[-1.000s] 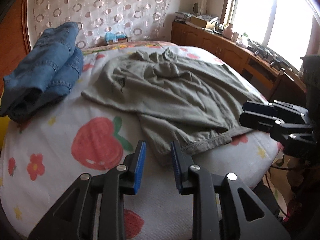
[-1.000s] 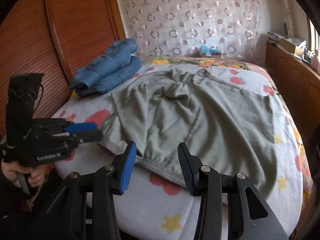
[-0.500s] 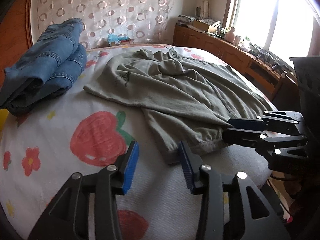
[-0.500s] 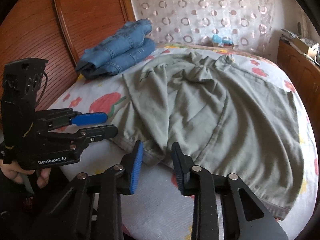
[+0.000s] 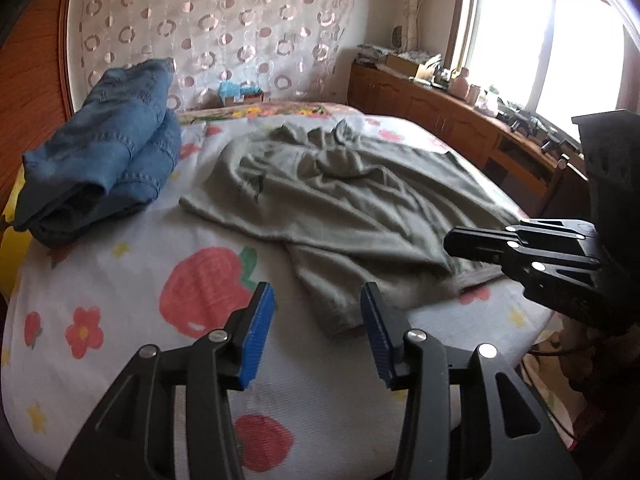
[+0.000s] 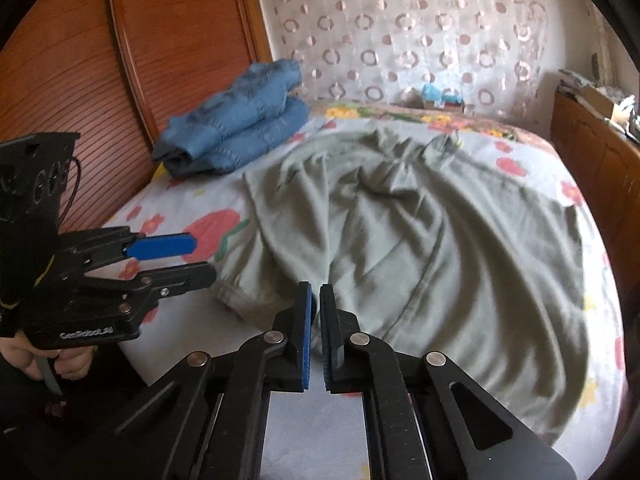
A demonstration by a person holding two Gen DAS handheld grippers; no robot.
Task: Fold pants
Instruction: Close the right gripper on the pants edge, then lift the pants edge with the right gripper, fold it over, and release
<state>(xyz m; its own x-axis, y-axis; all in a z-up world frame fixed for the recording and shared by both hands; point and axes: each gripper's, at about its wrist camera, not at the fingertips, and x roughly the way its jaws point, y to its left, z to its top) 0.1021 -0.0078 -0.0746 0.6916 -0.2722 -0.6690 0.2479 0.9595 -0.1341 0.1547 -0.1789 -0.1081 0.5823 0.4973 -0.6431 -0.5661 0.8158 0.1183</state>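
The right gripper (image 6: 315,304) has just closed, pinching the grey pants' (image 6: 420,240) hem, while the left gripper (image 5: 318,322) hangs part-open over the bed (image 5: 120,280).

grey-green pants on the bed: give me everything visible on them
The grey-green pants look like soft, thin knit fabric, spread wrinkled and unfolded across the flowered bedsheet, bunched at the far end. The stitched hems lie toward the near edge of the bed. A small dark mark shows near the far-left edge. The right tool has just closed on the near hem. The left tool is open, with the corner of the other hem between its pads, untouched. The folded jeans lie apart.
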